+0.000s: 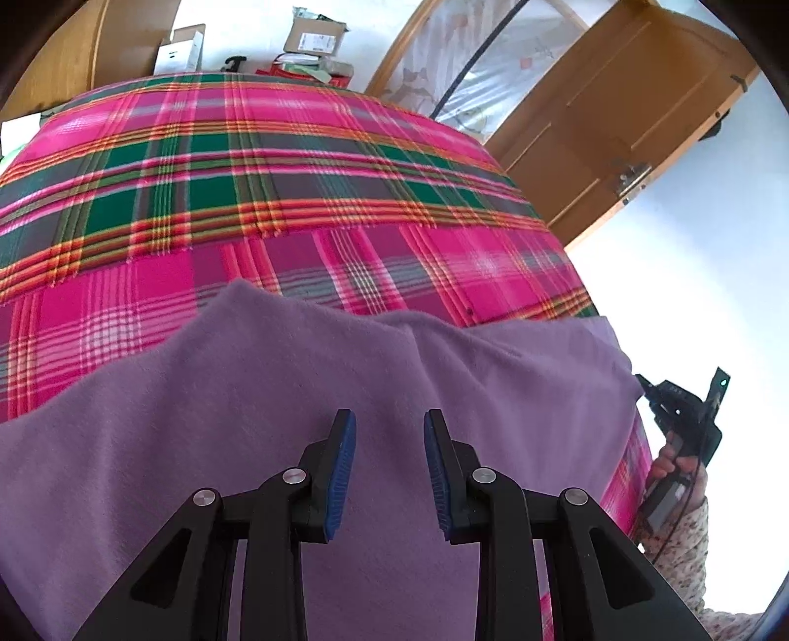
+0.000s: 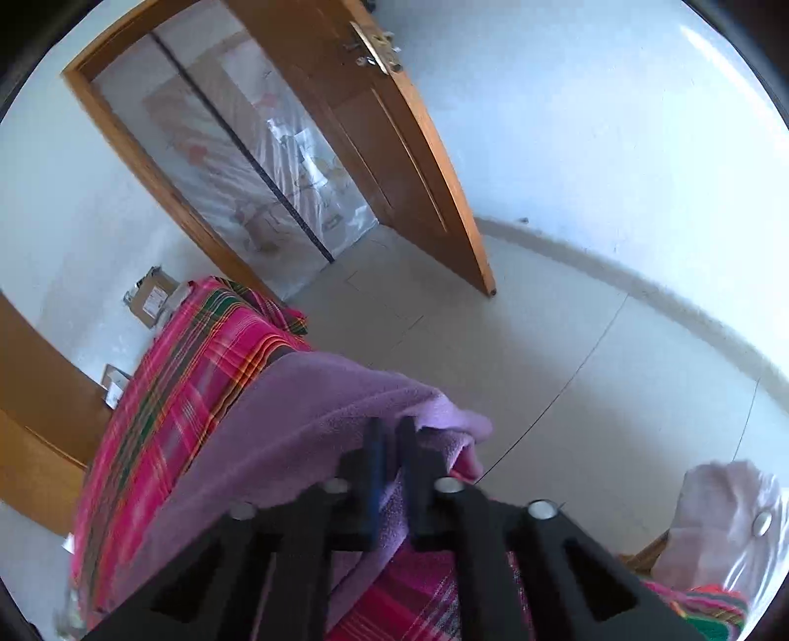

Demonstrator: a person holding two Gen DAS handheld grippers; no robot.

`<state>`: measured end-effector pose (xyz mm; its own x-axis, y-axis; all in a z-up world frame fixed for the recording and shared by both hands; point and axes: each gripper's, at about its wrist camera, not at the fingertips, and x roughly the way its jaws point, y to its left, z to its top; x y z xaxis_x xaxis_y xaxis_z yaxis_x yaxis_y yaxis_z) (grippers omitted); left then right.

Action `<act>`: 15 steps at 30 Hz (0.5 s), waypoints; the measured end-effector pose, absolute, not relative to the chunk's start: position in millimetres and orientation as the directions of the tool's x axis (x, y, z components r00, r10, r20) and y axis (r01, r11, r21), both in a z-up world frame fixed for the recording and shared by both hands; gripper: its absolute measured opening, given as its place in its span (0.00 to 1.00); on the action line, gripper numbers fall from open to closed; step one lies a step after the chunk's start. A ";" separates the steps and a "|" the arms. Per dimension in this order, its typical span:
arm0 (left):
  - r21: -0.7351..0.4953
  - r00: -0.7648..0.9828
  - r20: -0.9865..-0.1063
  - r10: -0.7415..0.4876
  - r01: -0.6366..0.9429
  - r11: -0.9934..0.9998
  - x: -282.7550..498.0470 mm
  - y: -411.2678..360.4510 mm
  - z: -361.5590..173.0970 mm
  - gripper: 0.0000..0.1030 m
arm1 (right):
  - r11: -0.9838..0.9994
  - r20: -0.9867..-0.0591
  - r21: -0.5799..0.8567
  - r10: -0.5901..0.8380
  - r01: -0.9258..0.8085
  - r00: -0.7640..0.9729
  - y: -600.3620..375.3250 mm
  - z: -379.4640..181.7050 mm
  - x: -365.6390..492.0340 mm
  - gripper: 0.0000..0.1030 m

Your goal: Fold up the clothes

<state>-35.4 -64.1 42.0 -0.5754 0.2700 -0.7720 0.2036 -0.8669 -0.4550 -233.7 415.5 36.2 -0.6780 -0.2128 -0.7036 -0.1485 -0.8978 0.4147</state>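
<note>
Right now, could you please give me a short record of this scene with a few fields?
surface: pink plaid blanket
garment: purple cloth, lying on the blanket
left gripper: open, above the cloth, holding nothing
right gripper: shut on an edge of the cloth
background: open wooden door, cardboard boxes

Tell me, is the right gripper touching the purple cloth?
Touching. In the right wrist view the right gripper has its fingers closed on an edge of the purple cloth, with the fabric bunched between and around them.
</note>
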 end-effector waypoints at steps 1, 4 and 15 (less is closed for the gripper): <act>-0.453 -0.572 -0.775 0.270 0.203 -0.868 -35.2 -63.1 41.0 0.29 | -0.903 -0.692 0.406 -0.201 -0.143 -0.694 415.1 39.8 -232.7 0.03; -0.450 -0.564 -0.781 0.269 0.209 -0.868 -34.2 -62.6 38.1 0.29 | -0.902 -0.664 0.404 -0.173 -0.153 -0.728 421.7 49.1 -226.5 0.03; -0.452 -0.559 -0.787 0.262 0.233 -0.861 -30.8 -66.7 33.8 0.29 | -0.905 -0.745 0.363 -0.139 -0.222 -0.652 427.1 30.0 -234.0 0.08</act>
